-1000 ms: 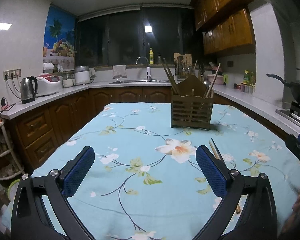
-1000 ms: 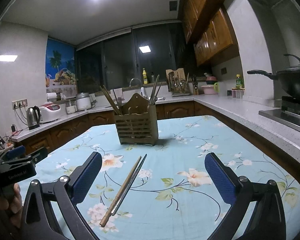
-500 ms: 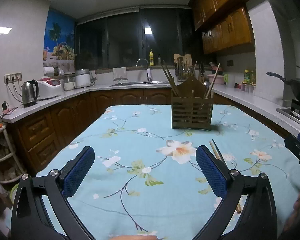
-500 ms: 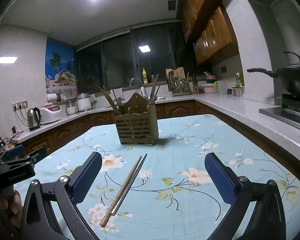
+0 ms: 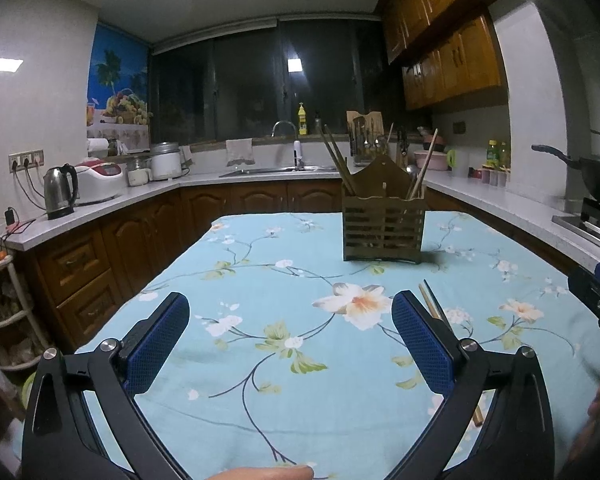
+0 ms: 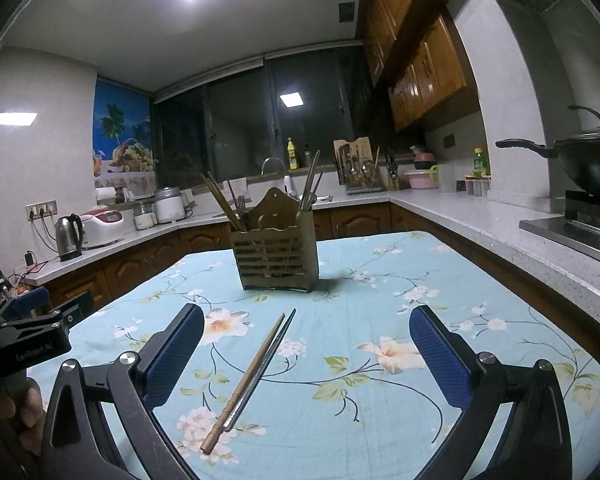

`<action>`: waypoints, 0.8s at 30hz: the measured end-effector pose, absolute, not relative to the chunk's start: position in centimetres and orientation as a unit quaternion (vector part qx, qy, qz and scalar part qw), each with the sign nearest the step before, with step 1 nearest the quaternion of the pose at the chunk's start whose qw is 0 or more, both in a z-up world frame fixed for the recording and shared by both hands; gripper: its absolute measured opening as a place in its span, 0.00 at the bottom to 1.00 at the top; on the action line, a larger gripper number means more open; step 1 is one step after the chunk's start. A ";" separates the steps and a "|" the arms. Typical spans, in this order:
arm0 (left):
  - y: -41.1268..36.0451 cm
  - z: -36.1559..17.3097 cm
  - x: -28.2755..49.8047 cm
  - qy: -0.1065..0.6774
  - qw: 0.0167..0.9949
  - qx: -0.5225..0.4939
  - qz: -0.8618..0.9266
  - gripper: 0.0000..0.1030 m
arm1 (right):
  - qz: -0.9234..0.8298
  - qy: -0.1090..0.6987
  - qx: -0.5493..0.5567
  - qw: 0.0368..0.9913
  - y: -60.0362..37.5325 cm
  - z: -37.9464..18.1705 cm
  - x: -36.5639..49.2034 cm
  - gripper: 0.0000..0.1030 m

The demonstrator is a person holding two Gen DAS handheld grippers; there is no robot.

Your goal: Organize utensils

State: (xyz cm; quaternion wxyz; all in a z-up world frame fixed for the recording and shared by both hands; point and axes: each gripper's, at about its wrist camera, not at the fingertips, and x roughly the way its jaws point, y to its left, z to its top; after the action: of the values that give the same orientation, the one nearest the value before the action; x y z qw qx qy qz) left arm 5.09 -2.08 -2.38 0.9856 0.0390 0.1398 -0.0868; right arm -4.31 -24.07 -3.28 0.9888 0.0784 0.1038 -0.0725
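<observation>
Chopsticks (image 6: 247, 376): slender wooden pair flat on floral tablecloth (image 6: 380, 304); slatted holder (image 6: 276, 256) beyond.

A utensil holder (image 6: 275, 256) stood upright toward the far end of the cloth-covered counter (image 6: 380, 300), with chopsticks and cutlery standing in its compartments. In front of it, nearer the cameras, a pair of chopsticks (image 6: 248, 380) lay side by side on the cloth, angled from near left to far right. They lay between the spread fingers of the right gripper (image 6: 306, 356), closer to its left finger. The left gripper (image 5: 290, 340) sat to the left of the pair. Behind the holder ran a worktop with a sink (image 5: 278, 168); a kettle (image 5: 60, 191) stood at far left, a wok (image 6: 580, 160) on the stove at right.
</observation>
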 end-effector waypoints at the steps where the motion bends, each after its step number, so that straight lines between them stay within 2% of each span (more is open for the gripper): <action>1: -2.1 -2.4 5.1 0.138 0.986 0.039 -0.089 1.00 | -0.072 0.104 0.079 0.989 -24.0 -3.3 -4.3 1.00; 24: -2.4 -1.8 4.6 0.127 0.986 0.038 -0.097 1.00 | -0.069 0.103 0.076 0.989 -23.9 -3.1 -4.0 1.00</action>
State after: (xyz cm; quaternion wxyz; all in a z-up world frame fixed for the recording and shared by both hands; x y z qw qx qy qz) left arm 4.64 -2.42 -1.84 0.9864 0.0376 0.1272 -0.0971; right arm -3.99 -23.94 -3.05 0.9893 0.0755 0.1035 -0.0693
